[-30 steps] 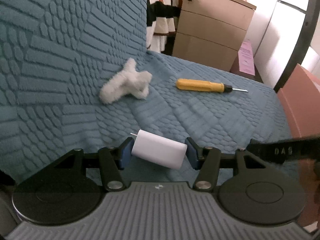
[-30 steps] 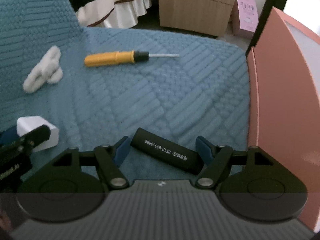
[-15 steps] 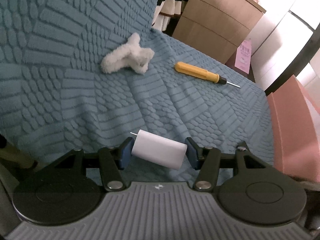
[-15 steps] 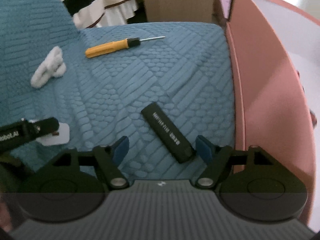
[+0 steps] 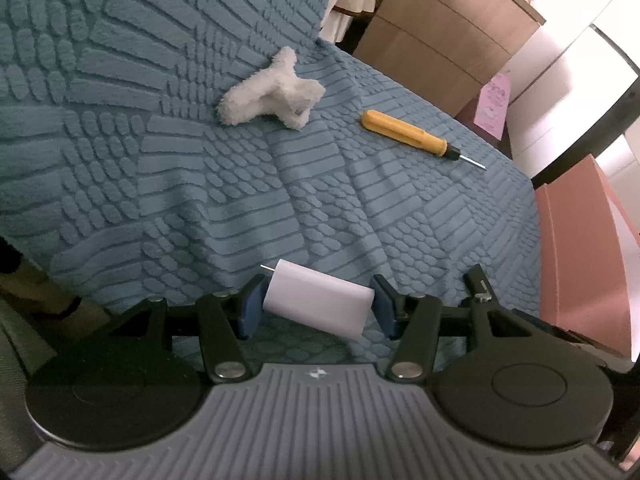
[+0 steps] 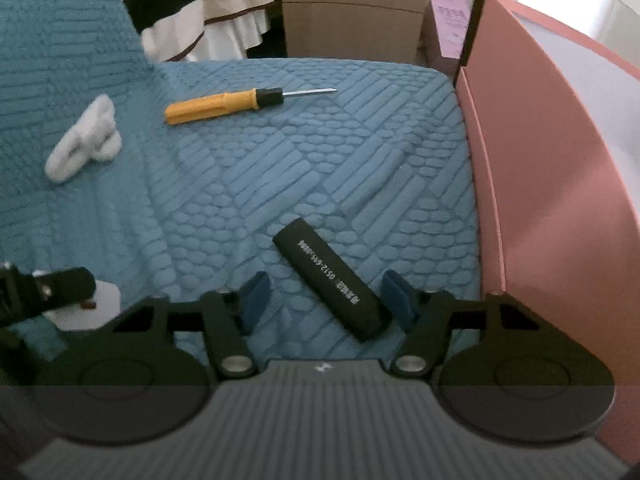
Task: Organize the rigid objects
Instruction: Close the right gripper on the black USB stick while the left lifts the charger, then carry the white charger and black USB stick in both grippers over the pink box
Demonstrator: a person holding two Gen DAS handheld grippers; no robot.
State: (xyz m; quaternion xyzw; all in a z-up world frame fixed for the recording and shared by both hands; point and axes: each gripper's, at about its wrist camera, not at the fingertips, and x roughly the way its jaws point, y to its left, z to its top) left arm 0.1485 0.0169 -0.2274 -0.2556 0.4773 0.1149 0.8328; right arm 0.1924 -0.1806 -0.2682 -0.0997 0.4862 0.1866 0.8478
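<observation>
Teal textured blanket [image 6: 280, 168] is carrying everything: the left gripper [image 5: 316, 304] is clamping a white rectangular plastic charger [image 5: 318, 302] just above it, while the right gripper [image 6: 324, 300] is closing its jaws around a black printed plastic bar [image 6: 326, 278] lying on it, pads not touching. Farther up the blanket are lying a yellow-handled screwdriver [image 6: 224, 105] and a white fluffy clip [image 6: 82, 140].

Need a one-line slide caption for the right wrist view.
Right gripper closing around a black bar on the blue quilt, pink box alongside.
</observation>
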